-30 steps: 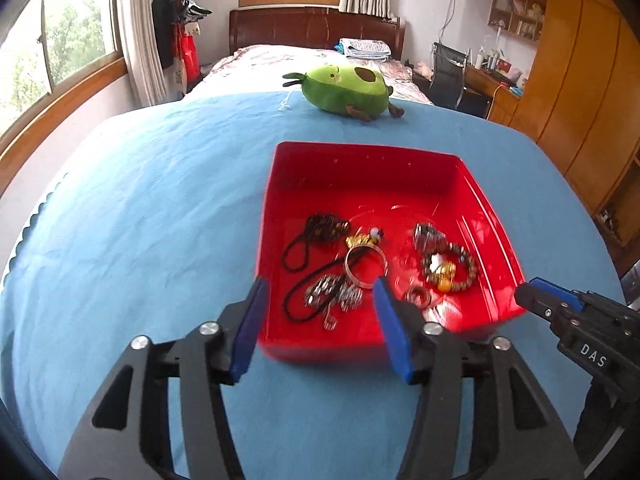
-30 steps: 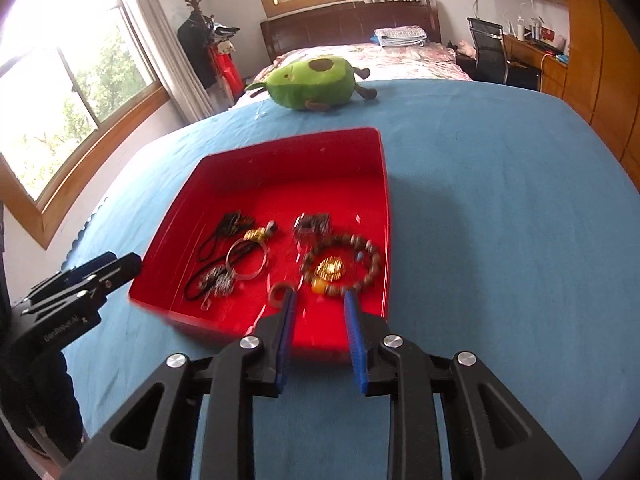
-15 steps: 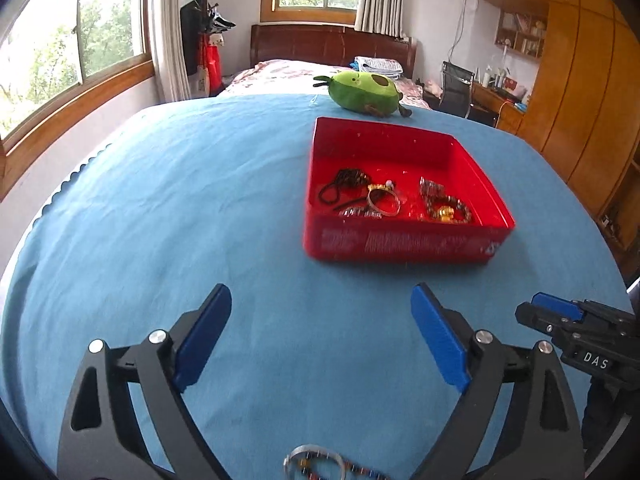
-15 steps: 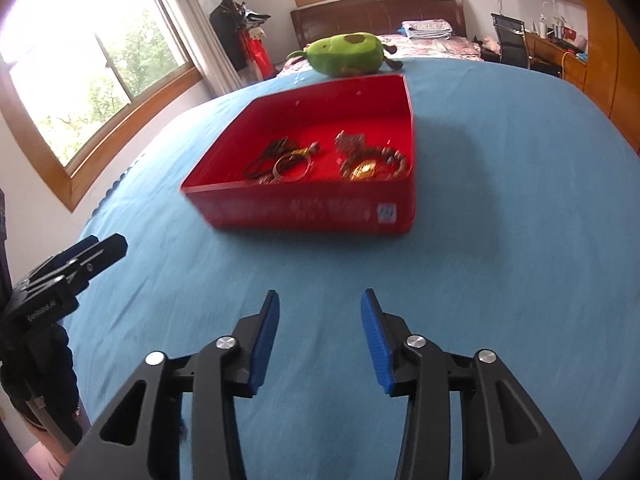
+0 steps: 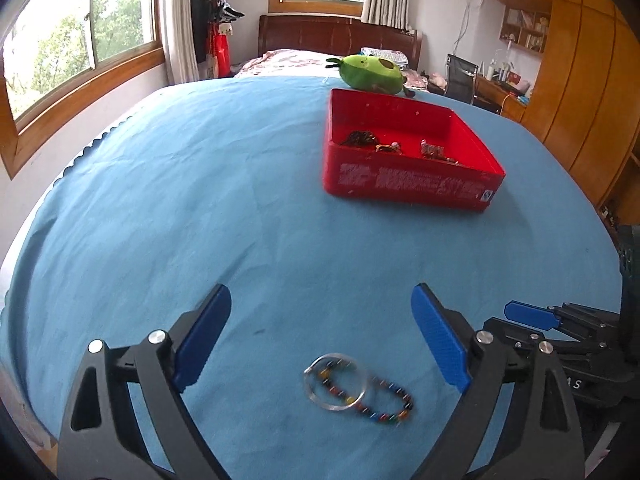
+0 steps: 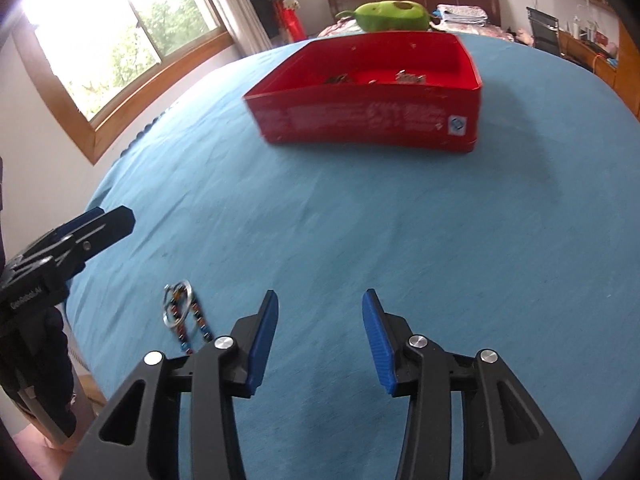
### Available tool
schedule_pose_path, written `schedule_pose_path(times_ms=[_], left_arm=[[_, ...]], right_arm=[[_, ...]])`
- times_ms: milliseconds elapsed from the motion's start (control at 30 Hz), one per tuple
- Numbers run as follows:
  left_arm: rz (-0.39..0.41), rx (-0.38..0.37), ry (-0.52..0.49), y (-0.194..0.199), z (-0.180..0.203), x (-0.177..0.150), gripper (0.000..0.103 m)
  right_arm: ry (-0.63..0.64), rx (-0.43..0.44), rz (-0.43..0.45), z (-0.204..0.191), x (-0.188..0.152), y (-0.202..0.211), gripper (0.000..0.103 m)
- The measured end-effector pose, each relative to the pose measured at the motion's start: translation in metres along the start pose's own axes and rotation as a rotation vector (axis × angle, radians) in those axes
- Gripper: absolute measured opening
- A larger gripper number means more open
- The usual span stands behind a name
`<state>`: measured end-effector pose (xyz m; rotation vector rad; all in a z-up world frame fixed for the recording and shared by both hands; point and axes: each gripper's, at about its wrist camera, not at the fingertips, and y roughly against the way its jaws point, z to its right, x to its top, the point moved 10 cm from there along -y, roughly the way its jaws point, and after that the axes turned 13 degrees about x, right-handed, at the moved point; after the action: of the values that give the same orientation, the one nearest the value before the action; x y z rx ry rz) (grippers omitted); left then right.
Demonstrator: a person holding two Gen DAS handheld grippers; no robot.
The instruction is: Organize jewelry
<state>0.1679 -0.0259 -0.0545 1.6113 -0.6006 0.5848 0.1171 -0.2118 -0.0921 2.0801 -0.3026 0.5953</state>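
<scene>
A silver bangle (image 5: 335,382) overlaps a multicoloured beaded bracelet (image 5: 386,405) on the blue cloth near the table's front edge. My left gripper (image 5: 320,294) is open wide just above them, its blue pads (image 5: 202,340) apart from both pieces. In the right wrist view the same bangle and bracelet (image 6: 182,314) lie to the left of my right gripper (image 6: 320,296), which is open with only cloth between its fingers. The red tray (image 5: 412,184) (image 6: 360,120) sits farther back and holds several pieces of jewelry (image 5: 360,138).
A green avocado plush (image 5: 372,72) (image 6: 392,16) lies behind the tray. The blue-covered table (image 5: 180,200) drops off at the left toward a window wall. A bed and wooden cabinets stand beyond. My right gripper's finger (image 5: 532,316) shows beside the left one.
Both grippers have drawn back from over the red tray toward the table's near edge, and both pairs of jaws stand wider. The bangle and beaded bracelet have come into view under the left gripper.
</scene>
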Motion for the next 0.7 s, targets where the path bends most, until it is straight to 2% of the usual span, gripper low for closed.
schedule_pose_path(times_ms=[233,333,567,700], left_arm=[[-0.06,0.07,0.086,-0.015,-0.052,-0.026,0.092],[-0.086,0.081,0.092,-0.02,-0.063,-0.036,0.092],[-0.101,0.108,0.076,-0.025,-0.077,-0.043,0.092],[-0.109,0.114,0.078,-0.029,-0.081,-0.046,0.092]], right_arm=[[0.046,0.051,-0.064,-0.035,-0.013,-0.021,0.044],[0.062,0.08,-0.101,-0.05,-0.016,-0.036,0.043],[0.072,0.125,-0.179,-0.075,-0.019,-0.063,0.026],[0.074,0.125,-0.196,-0.081,-0.017,-0.069,0.024]])
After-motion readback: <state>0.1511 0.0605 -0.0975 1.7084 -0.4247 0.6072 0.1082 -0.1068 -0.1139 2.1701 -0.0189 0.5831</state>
